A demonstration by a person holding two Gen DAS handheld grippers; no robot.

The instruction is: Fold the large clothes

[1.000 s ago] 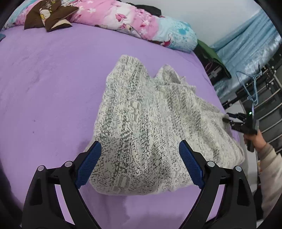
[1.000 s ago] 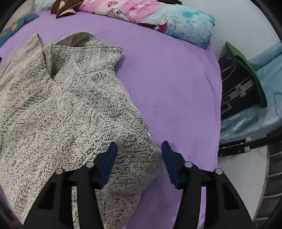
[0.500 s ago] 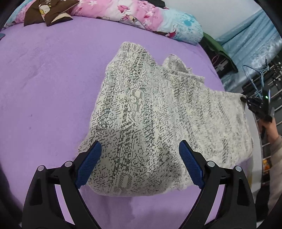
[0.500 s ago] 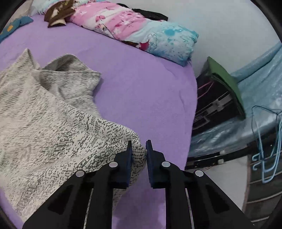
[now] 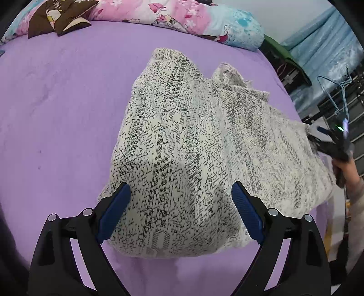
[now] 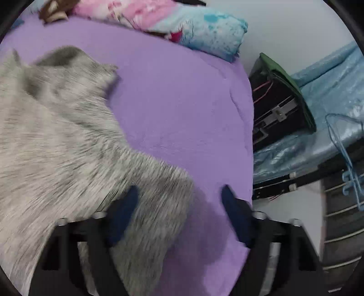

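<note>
Right claw has just opened its jaws wide and let go the corner of the grey patterned garment, which now drops, blurred, at its nine o'clock on the purple bed. Left claw hovers wide, holding nothing. I judge one spreading pull finished; folding comes next.

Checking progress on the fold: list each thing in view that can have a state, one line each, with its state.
knit garment: spread rumpled on the bed, not neatly folded, blurred in the right wrist view.
left gripper: open, above the garment's near edge, gripping nothing.
right gripper: open, jaws just opened; garment corner lies between them, not pinched.
purple bed cover: flat, under the garment.
rolled quilt: bundled at the bed's far edge.
</note>
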